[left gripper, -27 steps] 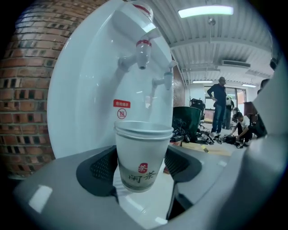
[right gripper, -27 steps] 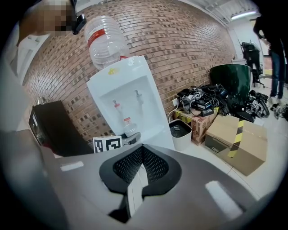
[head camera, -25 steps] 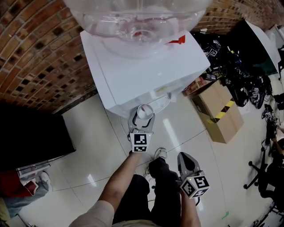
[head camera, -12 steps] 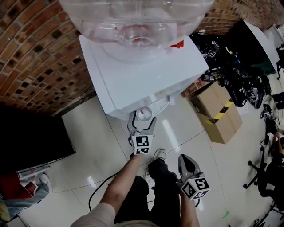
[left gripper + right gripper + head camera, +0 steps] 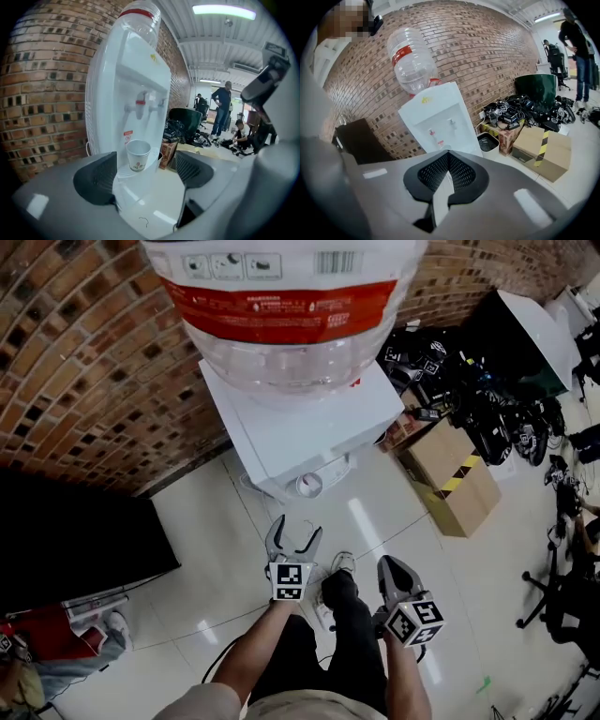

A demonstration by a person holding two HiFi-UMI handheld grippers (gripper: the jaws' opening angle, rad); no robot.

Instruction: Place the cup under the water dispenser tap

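Observation:
A white paper cup (image 5: 138, 154) stands on the drip tray of the white water dispenser (image 5: 300, 423), below its red tap (image 5: 139, 102). From the head view the cup (image 5: 308, 486) shows at the dispenser's foot. My left gripper (image 5: 295, 532) hangs in front of the cup, a short way back from it. Its jaws stand open with nothing between the pads (image 5: 98, 178), and the cup is well beyond them. My right gripper (image 5: 392, 568) is lower right, beside the person's leg. It is shut and empty, its pads (image 5: 436, 171) meeting at the tips.
A brick wall runs behind the dispenser, whose large bottle (image 5: 281, 306) sits on top. A black cabinet (image 5: 75, 531) stands to the left. A cardboard box (image 5: 459, 479), a bin (image 5: 490, 140) and a heap of black gear (image 5: 487, 399) lie to the right. People (image 5: 224, 108) are far behind.
My left gripper has let go of the cup and drawn back from the dispenser, rising. The cup stays on the tray. My right gripper has risen a little.

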